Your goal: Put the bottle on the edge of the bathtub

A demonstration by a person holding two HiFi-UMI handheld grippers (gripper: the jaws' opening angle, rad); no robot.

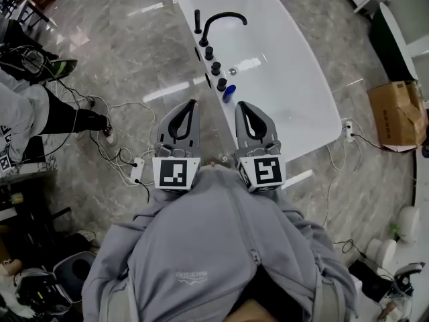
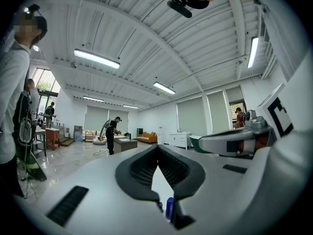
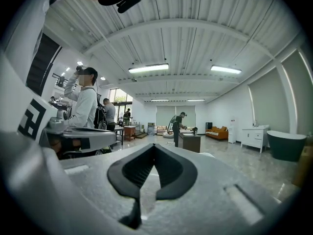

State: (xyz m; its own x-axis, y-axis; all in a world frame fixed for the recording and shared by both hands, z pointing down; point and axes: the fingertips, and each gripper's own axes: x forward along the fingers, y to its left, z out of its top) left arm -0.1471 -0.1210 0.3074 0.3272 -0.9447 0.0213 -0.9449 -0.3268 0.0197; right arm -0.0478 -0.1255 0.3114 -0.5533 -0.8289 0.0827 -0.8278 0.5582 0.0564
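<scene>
The white bathtub (image 1: 288, 66) stands beyond the fingers. The left gripper (image 1: 192, 104) and the right gripper (image 1: 239, 106) are side by side, both with fingers closed on nothing. The small blue bottle (image 1: 229, 92) sits on the bathtub edge, just ahead of the fingertips.

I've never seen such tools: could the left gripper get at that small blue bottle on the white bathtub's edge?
Probably yes. The small blue bottle sits on the white bathtub's edge just ahead of the left gripper, with nothing between them. Its fingers are shut, so they must open first.
</scene>
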